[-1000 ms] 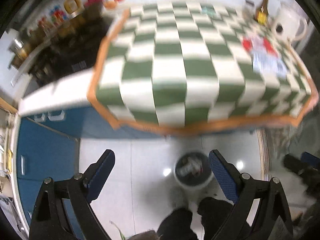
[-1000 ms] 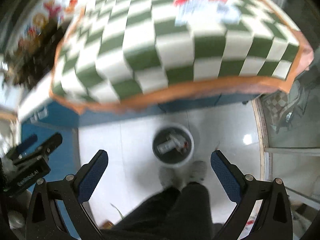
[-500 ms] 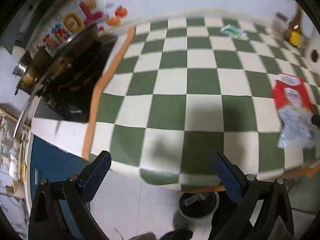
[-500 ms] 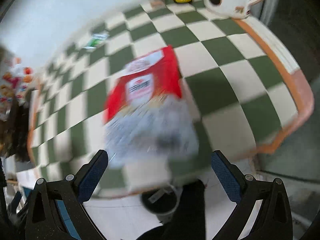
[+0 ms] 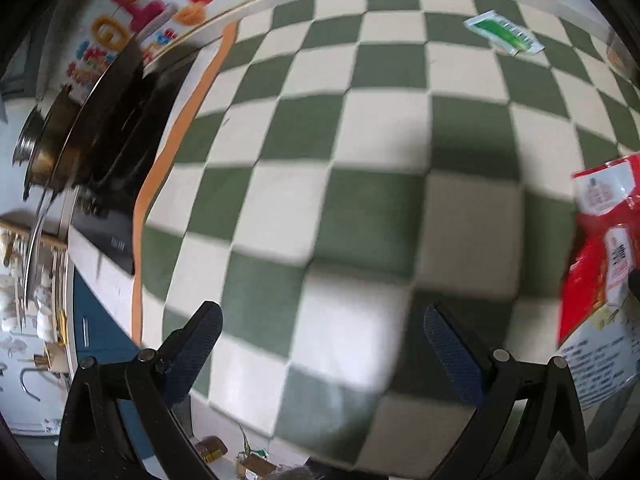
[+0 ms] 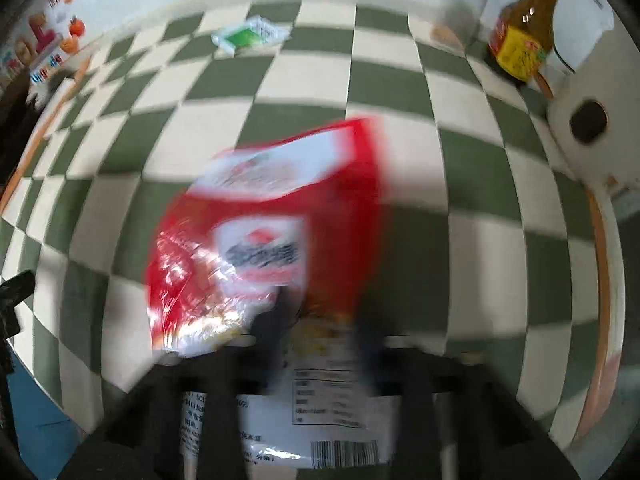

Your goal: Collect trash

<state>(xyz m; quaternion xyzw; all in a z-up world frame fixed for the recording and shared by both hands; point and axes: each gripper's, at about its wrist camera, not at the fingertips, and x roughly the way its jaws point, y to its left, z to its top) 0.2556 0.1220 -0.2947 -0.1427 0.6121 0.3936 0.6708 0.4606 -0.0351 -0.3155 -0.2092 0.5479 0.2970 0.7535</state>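
A red and clear plastic snack bag (image 6: pixel 264 240) lies on the green-and-white checked tablecloth (image 6: pixel 400 92). My right gripper (image 6: pixel 320 320) is over its near end, fingers blurred and drawn close together around the bag. The bag also shows at the right edge of the left wrist view (image 5: pixel 600 264). A small green and white wrapper (image 6: pixel 248 36) lies at the far side of the table, also in the left wrist view (image 5: pixel 504 34). My left gripper (image 5: pixel 320 344) is open and empty over the table's near left part.
A brown sauce bottle (image 6: pixel 524 32), a glass jar (image 6: pixel 464 8) and a white kettle (image 6: pixel 588 124) stand at the table's far right. A dark stove with a pan (image 5: pixel 108 128) sits left of the table. The orange-trimmed table edge (image 5: pixel 140 216) runs along the left.
Both grippers rose from the floor and bin to over the table. My right gripper moved onto the red bag and its fingers closed in from wide open.
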